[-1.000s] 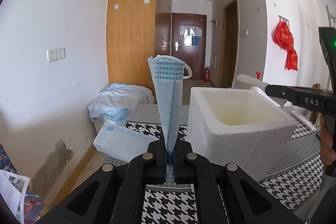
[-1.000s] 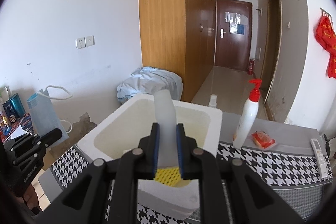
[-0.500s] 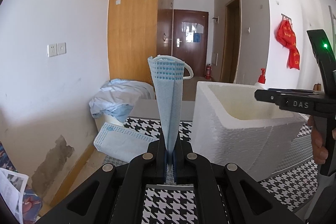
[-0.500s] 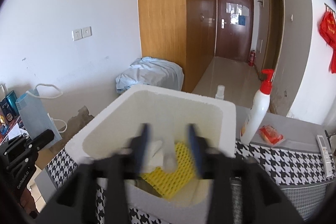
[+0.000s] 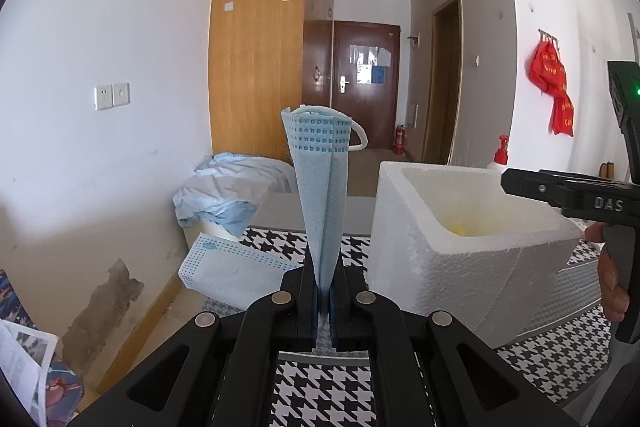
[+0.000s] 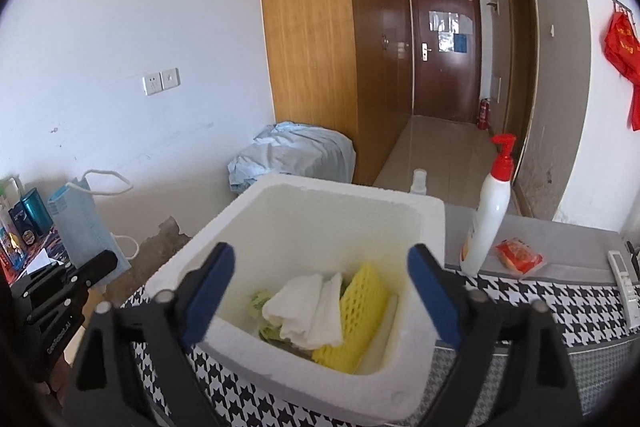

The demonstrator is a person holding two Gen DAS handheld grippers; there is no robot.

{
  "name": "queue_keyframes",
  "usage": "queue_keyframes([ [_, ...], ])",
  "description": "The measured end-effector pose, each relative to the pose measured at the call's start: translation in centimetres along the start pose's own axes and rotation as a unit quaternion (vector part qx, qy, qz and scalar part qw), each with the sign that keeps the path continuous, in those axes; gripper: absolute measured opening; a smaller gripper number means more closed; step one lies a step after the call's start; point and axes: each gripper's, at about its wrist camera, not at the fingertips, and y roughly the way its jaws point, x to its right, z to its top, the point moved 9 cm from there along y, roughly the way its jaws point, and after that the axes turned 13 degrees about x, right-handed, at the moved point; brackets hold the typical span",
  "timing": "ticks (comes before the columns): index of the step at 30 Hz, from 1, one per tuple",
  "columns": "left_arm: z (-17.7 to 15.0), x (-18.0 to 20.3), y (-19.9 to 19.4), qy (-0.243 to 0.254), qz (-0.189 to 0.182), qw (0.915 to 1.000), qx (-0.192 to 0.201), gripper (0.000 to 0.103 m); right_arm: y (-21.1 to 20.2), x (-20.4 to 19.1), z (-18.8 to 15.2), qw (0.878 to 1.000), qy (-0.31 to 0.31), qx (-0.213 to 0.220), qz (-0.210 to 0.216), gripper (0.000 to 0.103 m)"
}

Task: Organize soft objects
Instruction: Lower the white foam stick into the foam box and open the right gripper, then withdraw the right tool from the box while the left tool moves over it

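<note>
The right tongs (image 6: pixel 320 291) are open above the foam box (image 6: pixel 248 203), so the left tongs (image 5: pixel 325 301), gripping the blue mask (image 5: pixel 320 187), should move over its opening before releasing.

Bystanders around the houndstooth table

A white pump bottle (image 6: pixel 486 223) with a red top stands on the table's grey far strip, a red packet (image 6: pixel 519 257) just right of it and a remote (image 6: pixel 622 273) at the far right edge. A small clear bottle (image 6: pixel 418 181) pokes up farther back. Crumpled pale blue bedding (image 6: pixel 294 155) lies against the wooden wardrobe (image 6: pixel 320 67); a red hanging (image 6: pixel 624 55) decorates the right wall.
</note>
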Motion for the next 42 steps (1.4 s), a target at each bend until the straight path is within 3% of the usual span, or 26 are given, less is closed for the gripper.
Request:
queue_keyframes([
  [6, 0.6, 0.4, -0.4, -0.003, -0.005, 1.0000, 0.004, 0.003, -1.6, -0.2, 0.4, 1.000, -0.010, 0.013, -0.003, 0.103],
  [21, 3.8, 0.9, -0.5, 0.006, -0.008, 0.9995, 0.030, 0.003, -4.3, 1.3, 0.4, 0.999, -0.008, 0.029, -0.027, 0.103],
  [42, 7.5, 5.5, 0.8, 0.041, -0.043, 0.9968, 0.055, 0.003, -6.9, 4.3, -0.8, 0.998, -0.018, 0.033, -0.052, 0.103],
])
